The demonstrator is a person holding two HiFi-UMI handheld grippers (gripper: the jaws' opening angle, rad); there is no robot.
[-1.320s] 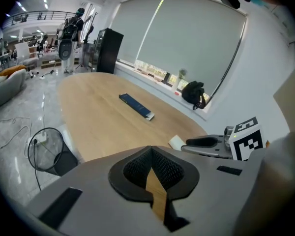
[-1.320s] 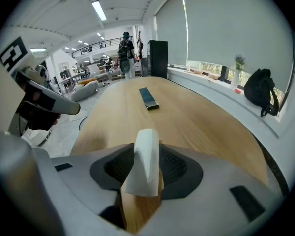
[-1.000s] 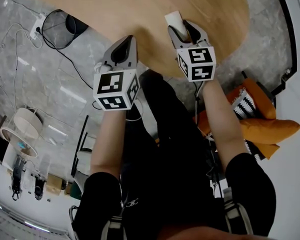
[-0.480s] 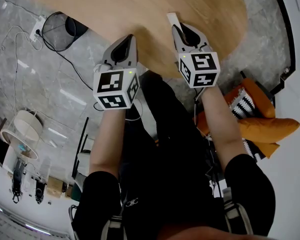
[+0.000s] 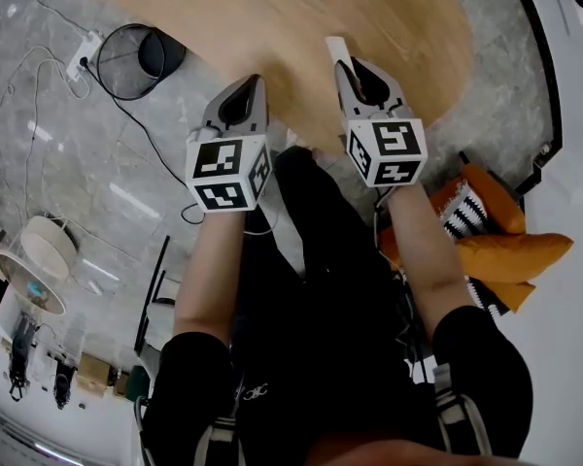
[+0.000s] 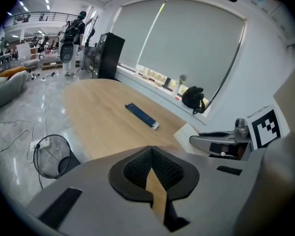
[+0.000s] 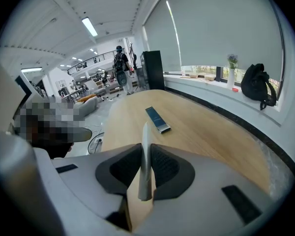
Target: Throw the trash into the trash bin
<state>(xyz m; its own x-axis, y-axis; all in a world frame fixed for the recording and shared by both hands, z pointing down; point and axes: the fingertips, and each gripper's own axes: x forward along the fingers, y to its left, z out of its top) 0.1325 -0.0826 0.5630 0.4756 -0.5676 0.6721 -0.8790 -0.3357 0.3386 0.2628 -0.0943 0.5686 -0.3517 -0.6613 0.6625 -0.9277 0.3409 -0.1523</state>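
Table (image 5: 408,27): wooden; I'm seeing a blue box (image 7: 158,119) lying on it further out.
Bin (image 5: 112,76): wire, standing on the floor just beside the table's left edge.
Right gripper (image 7: 146,151): jaws have just been closing; I'm pinching a flat white paper (image 7: 146,132) upright, over the table's near edge.
Left gripper (image 6: 151,150): I'm holding it closed, pads touching at the tips.

Bright, even light. Ceiling strips (image 7: 90,27) are on, and daylight comes diffused through the drawn blind (image 6: 187,48). Pale glare streaks lie on the floor (image 5: 126,190). Shadows are soft. Gripper views are fisheye with black corners. The left gripper (image 6: 151,154), close to the lens, is slightly soft.
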